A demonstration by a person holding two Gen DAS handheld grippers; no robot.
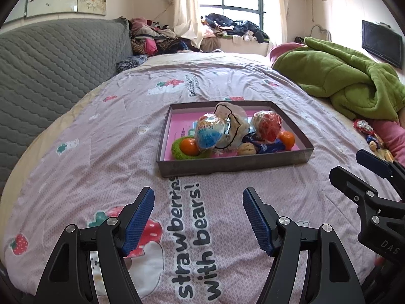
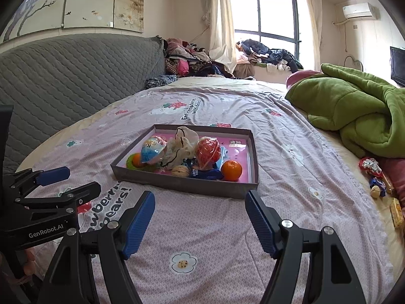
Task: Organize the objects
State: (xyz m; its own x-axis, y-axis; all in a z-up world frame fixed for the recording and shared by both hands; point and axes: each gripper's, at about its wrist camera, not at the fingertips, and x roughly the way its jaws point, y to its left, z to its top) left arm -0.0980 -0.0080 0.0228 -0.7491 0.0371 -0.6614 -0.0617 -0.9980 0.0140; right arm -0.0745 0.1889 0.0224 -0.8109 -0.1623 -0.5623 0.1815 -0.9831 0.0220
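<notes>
Both grippers, left (image 1: 198, 193) and right (image 2: 200, 197), wide open, empty, apparently above the bedspread (image 1: 101, 139).

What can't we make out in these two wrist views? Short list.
- Tray floor under the heap: both views, covered by the bagged items.
- Blue packet print: both views, too small, partly under the red bag.
- Loose snacks by the green blanket: right wrist view, small and warped at the edge; left wrist view, partly behind the right gripper.
- Left gripper body: right wrist view, cut off by the left edge.
</notes>
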